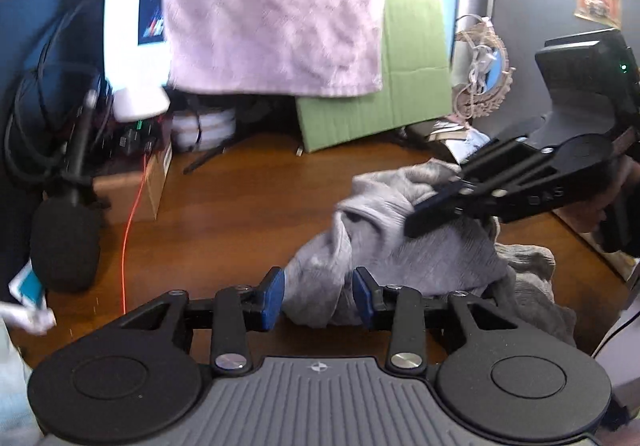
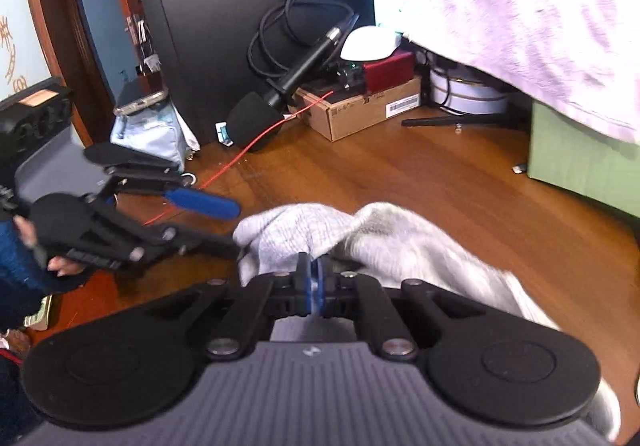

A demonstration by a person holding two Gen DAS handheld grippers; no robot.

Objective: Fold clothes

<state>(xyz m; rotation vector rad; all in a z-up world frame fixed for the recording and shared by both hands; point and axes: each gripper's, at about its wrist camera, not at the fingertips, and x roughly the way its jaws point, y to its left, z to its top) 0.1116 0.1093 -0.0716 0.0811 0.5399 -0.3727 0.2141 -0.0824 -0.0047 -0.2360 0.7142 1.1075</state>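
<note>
Grey garment (image 2: 400,242) fabric is being pinched by the clenched right gripper (image 2: 315,278), seemingly for spreading. A bunched fold is being straddled, ungripped, by the released left gripper (image 1: 319,296).

We lose the pink towel (image 1: 272,5) past twelve o'clock, and the grey garment (image 2: 400,242) partly under the right gripper (image 2: 314,278).

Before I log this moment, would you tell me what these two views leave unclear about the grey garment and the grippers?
- Garment type: bunched and motion-blurred in both views; sleeves or collar cannot be told.
- Its near edge: hidden in the left wrist view by the left gripper.
- Right gripper: jaws shut on cloth, but how much fabric is pinched is hidden.
- Right gripper's tips in the left wrist view: blurred.
</note>
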